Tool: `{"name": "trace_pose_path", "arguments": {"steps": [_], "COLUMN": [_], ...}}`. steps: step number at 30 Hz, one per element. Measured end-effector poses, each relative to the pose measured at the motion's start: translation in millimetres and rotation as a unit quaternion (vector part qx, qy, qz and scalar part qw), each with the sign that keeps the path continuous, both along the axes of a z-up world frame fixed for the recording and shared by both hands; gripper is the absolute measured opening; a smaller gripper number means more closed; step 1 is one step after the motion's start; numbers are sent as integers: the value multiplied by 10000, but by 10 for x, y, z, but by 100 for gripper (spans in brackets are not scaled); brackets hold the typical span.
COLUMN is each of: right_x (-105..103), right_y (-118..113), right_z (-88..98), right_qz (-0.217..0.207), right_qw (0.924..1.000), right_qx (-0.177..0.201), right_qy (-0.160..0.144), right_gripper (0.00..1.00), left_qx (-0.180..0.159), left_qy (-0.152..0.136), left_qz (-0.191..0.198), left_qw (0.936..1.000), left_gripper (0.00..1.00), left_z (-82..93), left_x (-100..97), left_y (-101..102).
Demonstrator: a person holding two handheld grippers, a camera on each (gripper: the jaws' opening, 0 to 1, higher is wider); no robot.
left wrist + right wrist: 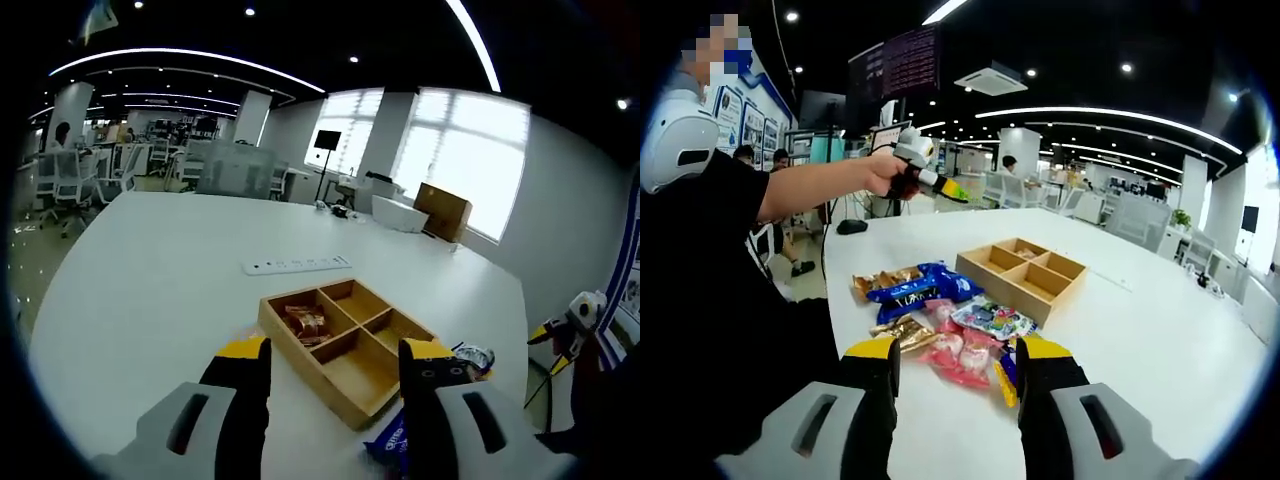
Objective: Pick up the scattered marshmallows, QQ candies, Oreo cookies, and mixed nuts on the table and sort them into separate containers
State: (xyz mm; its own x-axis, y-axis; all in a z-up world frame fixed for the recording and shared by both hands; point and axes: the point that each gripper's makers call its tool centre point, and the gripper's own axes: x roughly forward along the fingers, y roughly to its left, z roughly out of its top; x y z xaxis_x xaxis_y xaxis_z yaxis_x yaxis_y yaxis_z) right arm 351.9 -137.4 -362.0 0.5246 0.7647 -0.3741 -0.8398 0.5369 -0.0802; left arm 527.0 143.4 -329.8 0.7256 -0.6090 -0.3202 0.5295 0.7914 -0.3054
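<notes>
Right gripper (952,372), jaws apart and empty, hangs directly over the snack packets (955,330) on the desk (1160,340). Tray (1022,271) lies just beyond them. Left gripper (340,372), also parted and empty, faces the tray from the opposite side.

Snack packets heaped beside a four-part wooden tray (1023,271) on the white table.

Blue Oreo packets (921,286) lie nearest the tray's left corner, gold nut packets (902,331) nearer, pink packets (957,356), perhaps marshmallows, nearest. In the left gripper view, one far-left compartment holds a brownish packet (306,323).
</notes>
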Motion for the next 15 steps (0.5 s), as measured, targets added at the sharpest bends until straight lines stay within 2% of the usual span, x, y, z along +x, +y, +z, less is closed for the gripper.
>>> {"name": "trace_pose_path", "arguments": {"steps": [5,15], "right_x": [23,43], "right_y": [3,-15], "right_z": [-18,-65], "right_qz": [-16,-62], "right_qw": [10000,9999], "right_qx": [37,100], "right_qy": [7,25], "right_gripper": [45,48], "left_qx": [60,-69], "left_qy": [-60,-282], "left_qz": [31,109], "left_qw": [10000,9995], "left_gripper": [60,61], "left_z": [8,196], "left_x": [-59,-257], "left_y": [78,204]}}
